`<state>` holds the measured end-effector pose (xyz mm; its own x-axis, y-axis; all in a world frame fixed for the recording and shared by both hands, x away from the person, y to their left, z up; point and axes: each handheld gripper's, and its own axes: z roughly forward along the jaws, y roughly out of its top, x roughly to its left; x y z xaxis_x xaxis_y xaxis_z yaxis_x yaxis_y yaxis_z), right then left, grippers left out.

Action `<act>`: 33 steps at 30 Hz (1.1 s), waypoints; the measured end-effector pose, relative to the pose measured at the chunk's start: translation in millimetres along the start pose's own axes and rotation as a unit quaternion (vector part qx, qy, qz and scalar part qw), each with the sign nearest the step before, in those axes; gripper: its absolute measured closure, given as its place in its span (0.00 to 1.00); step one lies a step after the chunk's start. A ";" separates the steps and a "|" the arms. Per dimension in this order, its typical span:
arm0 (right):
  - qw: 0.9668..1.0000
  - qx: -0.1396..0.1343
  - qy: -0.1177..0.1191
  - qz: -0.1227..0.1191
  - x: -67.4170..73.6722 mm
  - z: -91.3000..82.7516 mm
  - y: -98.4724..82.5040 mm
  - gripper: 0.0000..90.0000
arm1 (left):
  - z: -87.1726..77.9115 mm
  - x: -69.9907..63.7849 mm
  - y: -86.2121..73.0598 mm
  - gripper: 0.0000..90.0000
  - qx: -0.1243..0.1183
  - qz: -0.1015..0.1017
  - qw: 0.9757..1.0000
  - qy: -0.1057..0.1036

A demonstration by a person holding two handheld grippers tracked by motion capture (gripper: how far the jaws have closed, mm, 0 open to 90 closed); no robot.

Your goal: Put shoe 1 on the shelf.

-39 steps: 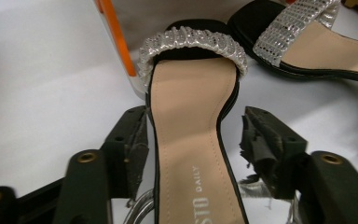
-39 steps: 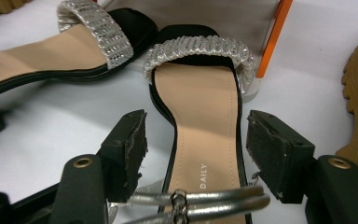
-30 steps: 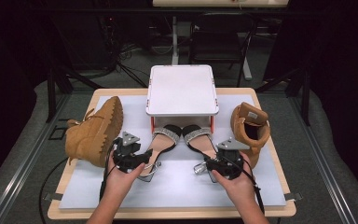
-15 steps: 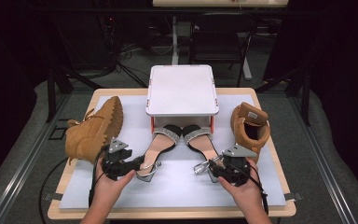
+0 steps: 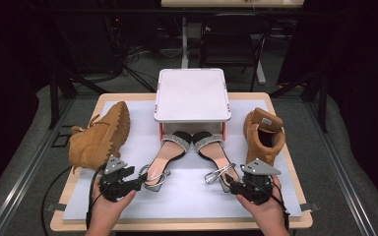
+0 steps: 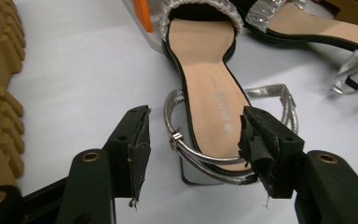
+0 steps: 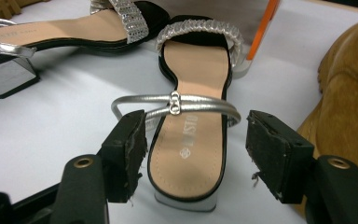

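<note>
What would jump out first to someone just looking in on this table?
Two silver-strapped sandals lie mid-table, toes under the white stand: the left sandal and the right sandal. The left gripper and right gripper sit open at their heels. A tan boot lies tipped at left; another boot stands right.

On my counter [image 5: 128, 216] the small raised stand [image 5: 192, 93] sits at the back middle. I see the two sandals side by side in front of it, toes tucked under its near edge: the left sandal [image 5: 163, 156] and the right sandal [image 5: 215, 153]. The left boot [image 5: 98, 137] lies on its side far left; the right boot [image 5: 263, 132] stands far right.
</note>
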<state>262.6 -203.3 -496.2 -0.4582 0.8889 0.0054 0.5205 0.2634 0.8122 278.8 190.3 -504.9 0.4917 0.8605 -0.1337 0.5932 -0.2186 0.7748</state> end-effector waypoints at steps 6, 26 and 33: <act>1.000 0.002 0.005 0.007 -3.2 -4.9 -9.8 0.42 | -2.5 -1.0 -7.8 0.44 0.001 0.003 1.000 -0.006; 0.999 0.029 0.015 0.007 4.3 6.4 -27.1 0.39 | 8.0 -11.1 -29.7 0.39 0.014 0.008 1.000 -0.021; 0.999 0.038 0.013 0.004 3.8 13.2 -31.4 0.36 | 19.4 -14.2 -32.3 0.36 0.025 0.019 0.999 -0.021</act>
<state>254.0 -203.2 -529.4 -0.4718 0.8813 0.0276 0.5765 0.2846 0.7659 265.0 176.1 -540.0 0.5403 0.8312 -0.1311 0.6042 -0.2748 0.7479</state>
